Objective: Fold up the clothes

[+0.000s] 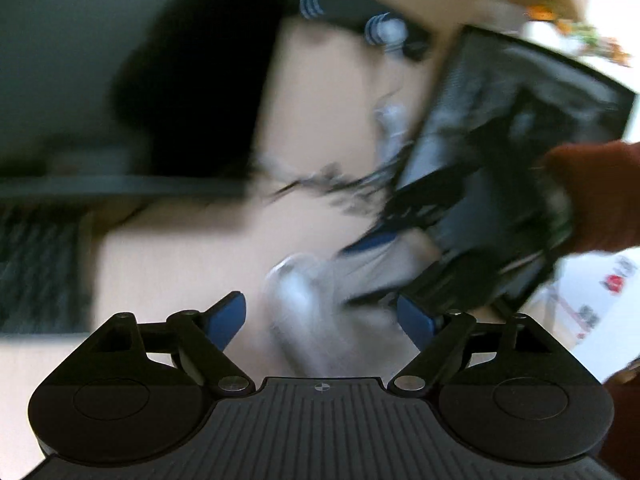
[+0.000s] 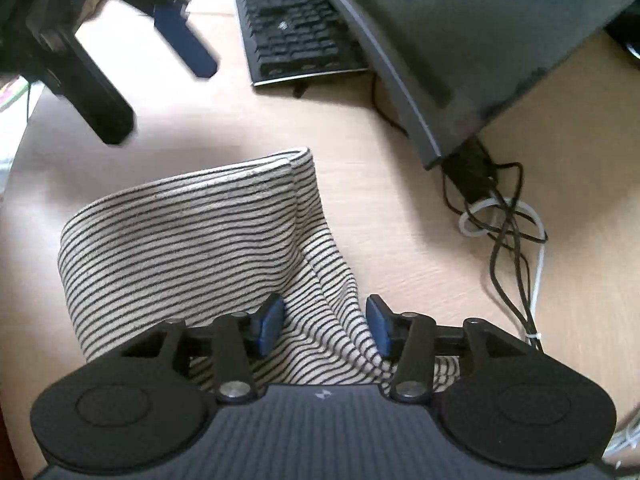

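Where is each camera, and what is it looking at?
Left wrist: rides the left gripper, looking down at the blurry desk; the right gripper and an orange sleeve show.
Right wrist: rides the right gripper, over the striped cloth, facing the keyboard; the left gripper shows.
Shared: desk, both grippers.

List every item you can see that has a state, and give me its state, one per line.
striped garment: folded over, lying on the desk, one ridge bunched up
right gripper: jaws open, straddling the ridge
left gripper: jaws open, holding nothing; view blurred
keyboard: flat on the desk
cables: tangled, loose on the desk
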A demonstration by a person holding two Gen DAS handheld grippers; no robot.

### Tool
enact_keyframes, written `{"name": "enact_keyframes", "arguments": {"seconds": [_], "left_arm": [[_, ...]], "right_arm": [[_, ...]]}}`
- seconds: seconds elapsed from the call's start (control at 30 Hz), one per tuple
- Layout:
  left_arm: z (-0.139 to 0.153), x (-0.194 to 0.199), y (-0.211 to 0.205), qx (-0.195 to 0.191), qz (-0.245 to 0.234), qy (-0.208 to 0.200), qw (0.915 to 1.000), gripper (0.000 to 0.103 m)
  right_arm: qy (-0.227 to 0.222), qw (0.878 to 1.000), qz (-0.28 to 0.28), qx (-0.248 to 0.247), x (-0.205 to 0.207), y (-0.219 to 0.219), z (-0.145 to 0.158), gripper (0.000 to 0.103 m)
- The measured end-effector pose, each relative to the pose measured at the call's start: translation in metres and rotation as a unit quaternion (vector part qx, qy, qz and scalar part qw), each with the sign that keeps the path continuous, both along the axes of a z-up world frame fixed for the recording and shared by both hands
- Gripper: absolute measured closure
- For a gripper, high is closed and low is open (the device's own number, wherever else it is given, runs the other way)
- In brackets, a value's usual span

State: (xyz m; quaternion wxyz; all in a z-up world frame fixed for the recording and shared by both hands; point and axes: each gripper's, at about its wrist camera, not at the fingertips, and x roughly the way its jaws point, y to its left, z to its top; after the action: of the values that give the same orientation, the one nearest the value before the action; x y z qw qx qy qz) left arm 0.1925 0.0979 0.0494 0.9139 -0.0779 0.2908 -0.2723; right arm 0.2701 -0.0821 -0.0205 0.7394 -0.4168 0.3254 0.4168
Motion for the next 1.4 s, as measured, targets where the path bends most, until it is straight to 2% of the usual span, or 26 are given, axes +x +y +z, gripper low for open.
{"name": "enact_keyframes", "arguments": {"seconds": [0.13,0.2,0.27,0.33,0.37,0.43,0.47,0.5,0.57,0.63,0.7,0.8,0.87,0.93,1.03,1.17,1.4], "left_arm": [[-0.005,0.018,-0.041,0.022,-0.073,-0.001,0.9971,0.014],[-0.018,0.032,-0.050,0.024,-0.073,0.024,0.9967,0.009],[-0.026,0.043,-0.052,0.010,-0.075,0.045,0.9961,0.011],[-0.031,0.046,-0.056,0.028,-0.070,0.054,0.9957,0.011],[-0.033,0.046,-0.058,0.038,-0.068,0.058,0.9953,0.011],[-0.037,0.047,-0.063,0.055,-0.068,0.065,0.9940,0.011],[-0.040,0.047,-0.065,0.063,-0.066,0.068,0.9934,0.011],[-0.042,0.047,-0.066,0.070,-0.062,0.072,0.9930,0.011],[-0.049,0.048,-0.064,0.073,-0.050,0.086,0.9924,0.009],[-0.054,0.050,-0.059,0.067,-0.035,0.102,0.9919,0.009],[-0.052,0.050,-0.052,0.070,-0.018,0.105,0.9919,0.010],[-0.033,0.048,-0.044,0.075,-0.004,0.081,0.9939,0.012],[-0.013,0.049,-0.040,0.062,-0.007,0.054,0.9966,0.013],[0.005,0.052,-0.042,0.052,-0.020,0.030,0.9980,0.018],[0.019,0.058,-0.060,0.059,-0.051,0.010,0.9969,0.026],[0.000,0.074,-0.081,0.087,-0.066,0.042,0.9931,0.031],[-0.035,0.089,-0.088,0.125,-0.063,0.089,0.9862,0.032]], "right_arm": [[0.005,0.998,-0.041,0.039,-0.008,-0.012,0.004,0.057],[0.010,0.997,-0.058,0.051,-0.014,-0.021,0.008,0.058],[0.001,0.996,-0.070,0.055,-0.019,-0.029,0.005,0.058],[-0.015,0.993,-0.093,0.068,-0.024,-0.038,0.009,0.055],[-0.024,0.991,-0.107,0.076,-0.026,-0.042,0.012,0.051],[-0.042,0.985,-0.140,0.097,-0.029,-0.051,0.019,0.024],[-0.049,0.978,-0.167,0.115,-0.029,-0.057,0.023,0.016],[-0.056,0.970,-0.194,0.134,-0.029,-0.063,0.026,0.000],[-0.063,0.952,-0.253,0.163,-0.026,-0.073,0.030,0.000],[-0.048,0.932,-0.319,0.168,-0.018,-0.080,0.022,0.000],[-0.036,0.924,-0.339,0.175,-0.017,-0.083,0.014,0.000],[-0.018,0.911,-0.369,0.186,-0.014,-0.087,0.002,0.000],[-0.006,0.901,-0.388,0.193,-0.013,-0.090,-0.005,0.000],[0.006,0.891,-0.407,0.200,-0.012,-0.093,-0.013,0.000],[0.024,0.876,-0.432,0.212,-0.011,-0.098,-0.021,0.000],[0.036,0.872,-0.433,0.226,-0.015,-0.103,-0.020,0.000],[0.014,0.881,-0.427,0.206,-0.012,-0.088,-0.019,0.000]]}}
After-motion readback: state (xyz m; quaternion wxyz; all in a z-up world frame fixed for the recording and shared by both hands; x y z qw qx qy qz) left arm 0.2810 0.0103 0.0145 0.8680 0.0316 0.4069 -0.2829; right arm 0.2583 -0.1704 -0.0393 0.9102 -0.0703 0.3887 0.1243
